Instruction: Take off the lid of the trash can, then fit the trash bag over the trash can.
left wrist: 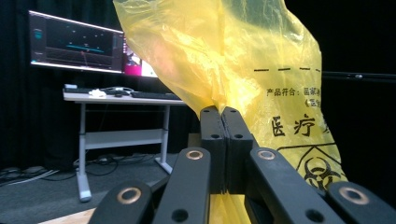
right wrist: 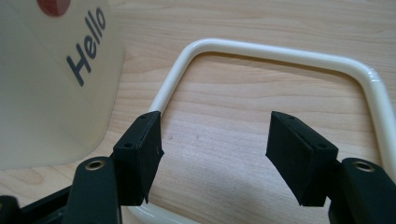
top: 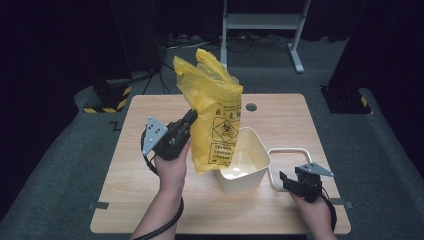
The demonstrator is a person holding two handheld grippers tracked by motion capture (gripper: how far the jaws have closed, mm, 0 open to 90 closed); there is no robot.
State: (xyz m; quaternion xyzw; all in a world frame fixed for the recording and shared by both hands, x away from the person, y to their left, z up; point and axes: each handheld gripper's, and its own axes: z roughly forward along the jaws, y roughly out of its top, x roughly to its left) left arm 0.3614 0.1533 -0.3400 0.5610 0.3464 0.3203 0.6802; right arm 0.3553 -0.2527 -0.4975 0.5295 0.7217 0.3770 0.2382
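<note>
A dark room with grey carpet surrounds your light wooden table [top: 150, 150], and a white desk frame stands behind it. Your left tool [top: 190, 117] is raised above the table's left half with its jaws clamped together on a fold of the yellow biohazard bag [top: 212, 110], pinching the plastic between the pads; in the left gripper view the pinched film [left wrist: 224, 70] rises and spreads above the closed jaws. The bag hangs upright, its lower end reaching down just beside the near-left rim of the cream bin [top: 245, 165], which stands near the table's middle. Your right tool [top: 286, 179] sits low at the table's right, jaws set wide with nothing held. They hover over the white rectangular ring [right wrist: 261, 51] lying flat on the table just right of the bin, which bears the word "Hello" [right wrist: 86, 46].
</note>
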